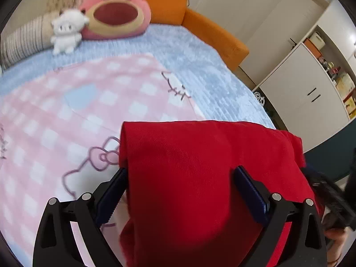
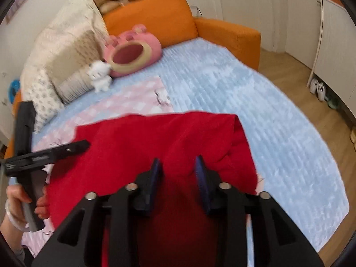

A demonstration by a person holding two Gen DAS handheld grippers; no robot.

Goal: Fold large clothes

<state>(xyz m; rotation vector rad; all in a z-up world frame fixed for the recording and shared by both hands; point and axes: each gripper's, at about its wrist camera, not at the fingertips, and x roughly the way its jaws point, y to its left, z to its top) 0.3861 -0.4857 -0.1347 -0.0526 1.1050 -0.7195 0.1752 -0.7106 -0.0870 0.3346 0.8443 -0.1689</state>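
Gaping wide, the left tongs (image 1: 180, 173) stand over a red garment (image 1: 200, 166), whose cloth lies between the two blue pads; its folded edge just overlaps the left pad, but neither pad visibly presses on it. The right tongs (image 2: 178, 166) stand partly apart above the same red garment (image 2: 155, 138), with a raised fold of cloth in the gap between the pads; they do not look pressed onto it, though motion blur makes contact hard to judge.

In the right wrist view, the left tongs (image 2: 73, 146) reach in from the left edge over the garment's near corner, held by a hand (image 2: 24, 200) with a pale bangle at the wrist.

The garment lies spread in folded layers on a pink checked blanket (image 1: 66, 111) printed with a cartoon cat and bow. That blanket covers part of a pale blue quilted bed cover (image 2: 267, 122).

At the far end of the bed sit a small white plush toy (image 1: 66, 31) and, touching it, a pink bear-face cushion (image 1: 118, 15). Cream pillows (image 2: 66, 44) lean beside them against an orange sofa frame (image 2: 160, 17). White cabinets (image 1: 307, 98) stand well apart to the right.
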